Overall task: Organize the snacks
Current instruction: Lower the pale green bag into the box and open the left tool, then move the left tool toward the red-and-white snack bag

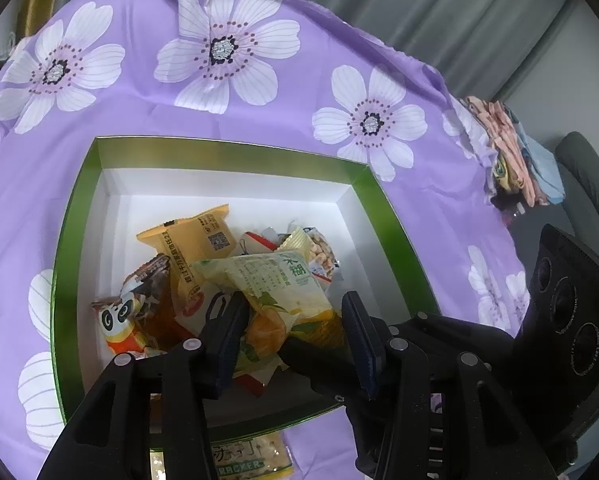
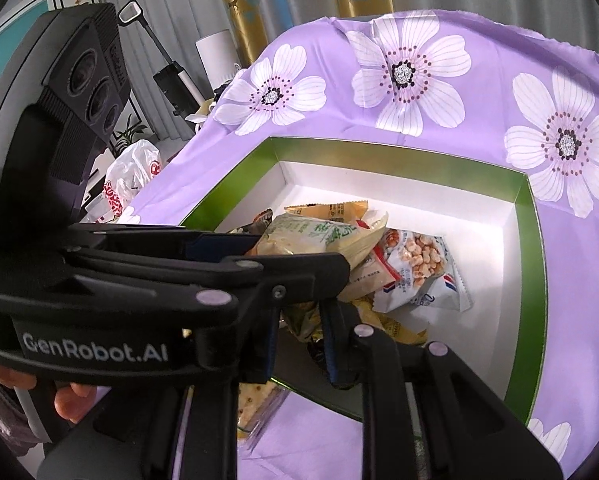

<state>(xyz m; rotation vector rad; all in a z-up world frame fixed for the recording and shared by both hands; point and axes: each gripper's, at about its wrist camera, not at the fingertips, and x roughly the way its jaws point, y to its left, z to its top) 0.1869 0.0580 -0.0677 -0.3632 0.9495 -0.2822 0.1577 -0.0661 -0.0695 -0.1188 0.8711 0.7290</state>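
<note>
A green box with a white inside (image 1: 99,184) (image 2: 527,248) sits on the purple flowered cloth and holds several snack packets. My left gripper (image 1: 287,312) hovers over the box, open, its jaws either side of a pale green and yellow packet (image 1: 283,280) lying on the pile; no grip shows. That packet also shows in the right wrist view (image 2: 319,236). My right gripper (image 2: 299,344) is low at the box's near edge, mostly hidden behind the left gripper's body. A cracker packet (image 1: 243,458) (image 2: 259,400) lies outside the box at its near edge.
In the box lie a yellow packet (image 1: 195,240), a panda-print packet (image 1: 135,312) and a white peanut packet (image 2: 419,272). Folded clothes (image 1: 511,148) lie past the cloth's right edge. A white plastic bag (image 2: 131,176) sits at the left.
</note>
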